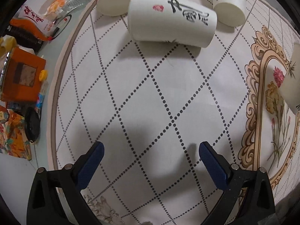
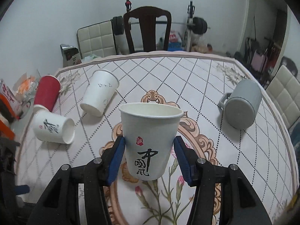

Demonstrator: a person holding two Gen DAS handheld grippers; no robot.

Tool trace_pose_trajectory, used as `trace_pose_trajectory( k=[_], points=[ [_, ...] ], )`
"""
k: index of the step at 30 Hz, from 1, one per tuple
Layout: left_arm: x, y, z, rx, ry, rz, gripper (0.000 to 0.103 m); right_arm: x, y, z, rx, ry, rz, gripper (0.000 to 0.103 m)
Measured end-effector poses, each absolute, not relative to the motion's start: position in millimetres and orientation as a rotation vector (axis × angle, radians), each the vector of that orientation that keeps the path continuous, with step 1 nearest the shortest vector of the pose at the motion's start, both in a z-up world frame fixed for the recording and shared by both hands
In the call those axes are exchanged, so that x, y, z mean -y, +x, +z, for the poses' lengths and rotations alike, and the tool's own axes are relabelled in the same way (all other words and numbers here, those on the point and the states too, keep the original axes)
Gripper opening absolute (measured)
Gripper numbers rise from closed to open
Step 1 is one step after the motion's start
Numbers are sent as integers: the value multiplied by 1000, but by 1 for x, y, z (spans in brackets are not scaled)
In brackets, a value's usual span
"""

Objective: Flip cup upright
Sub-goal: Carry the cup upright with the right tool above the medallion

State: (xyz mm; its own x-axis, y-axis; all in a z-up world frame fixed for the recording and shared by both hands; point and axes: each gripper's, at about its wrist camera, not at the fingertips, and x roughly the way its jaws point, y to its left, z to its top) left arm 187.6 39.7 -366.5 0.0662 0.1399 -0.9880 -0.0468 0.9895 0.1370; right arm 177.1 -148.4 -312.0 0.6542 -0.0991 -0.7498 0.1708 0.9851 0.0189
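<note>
In the right wrist view a white paper cup with black calligraphy (image 2: pixel 150 140) stands upright, mouth up, between the fingers of my right gripper (image 2: pixel 150 148). The blue pads (image 2: pixel 117 159) sit at its sides; the left pad touches, the right pad is at or just off the wall. My left gripper (image 1: pixel 151 150) is open and empty above the tablecloth. Ahead of it a white calligraphy cup (image 1: pixel 172 18) lies on its side; it also shows in the right wrist view (image 2: pixel 53 128).
Other cups lie on their sides: a red one (image 2: pixel 46 93), a white one (image 2: pixel 99 93), another calligraphy cup (image 1: pixel 228 1), and a grey mug (image 2: pixel 241 104). Boxes and packets (image 1: pixel 22 75) crowd the table's left edge. A dark chair (image 2: pixel 148 30) stands beyond the far edge.
</note>
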Motion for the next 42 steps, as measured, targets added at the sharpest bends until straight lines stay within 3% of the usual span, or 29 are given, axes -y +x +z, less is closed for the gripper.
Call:
trace_pose_trajectory(
  k=[2, 6, 9, 11, 13, 16, 21, 22, 25, 30, 34, 37, 38, 40, 42],
  points=[
    [-40, 185, -370, -1499, 77, 137, 103, 146, 172, -320, -847, 66, -144, 16],
    [-35, 178, -371, -1486, 106, 119, 103, 146, 162, -332, -877, 49, -155, 16],
    [-36, 176, -366, -1482, 100, 99, 103, 158, 162, -332, -980, 132, -160, 22],
    [-37, 178, -359, -1475, 87, 89, 103, 171, 165, -315, -997, 199, -156, 54],
    [-40, 182, -353, -1466, 74, 86, 103, 181, 178, -293, -1015, 227, -159, 62],
    [-44, 198, -344, -1456, 70, 106, 103, 184, 223, -280, -1132, 200, -124, 62],
    [-47, 220, -344, -1476, 71, 141, 103, 186, 293, -311, -1364, 137, -119, 62],
    [-48, 223, -344, -1474, 72, 146, 103, 186, 302, -318, -1391, 151, -89, 68],
    [-56, 230, -346, -1472, 66, 153, 103, 179, 313, -330, -1437, 113, -98, 56],
    [-56, 230, -346, -1473, 54, 148, 103, 175, 295, -325, -1359, 147, -77, 50],
    [-59, 227, -346, -1472, 47, 144, 103, 174, 269, -315, -1241, 189, -72, 32],
    [-58, 224, -344, -1472, 46, 138, 103, 176, 262, -319, -1270, 219, -65, 37],
    [-57, 224, -344, -1470, 48, 138, 103, 176, 264, -323, -1291, 241, -50, 53],
    [-51, 220, -342, -1470, 47, 134, 103, 185, 273, -326, -1307, 302, -33, 66],
    [-47, 220, -341, -1469, 48, 131, 103, 191, 287, -326, -1320, 300, -45, 66]
  ],
)
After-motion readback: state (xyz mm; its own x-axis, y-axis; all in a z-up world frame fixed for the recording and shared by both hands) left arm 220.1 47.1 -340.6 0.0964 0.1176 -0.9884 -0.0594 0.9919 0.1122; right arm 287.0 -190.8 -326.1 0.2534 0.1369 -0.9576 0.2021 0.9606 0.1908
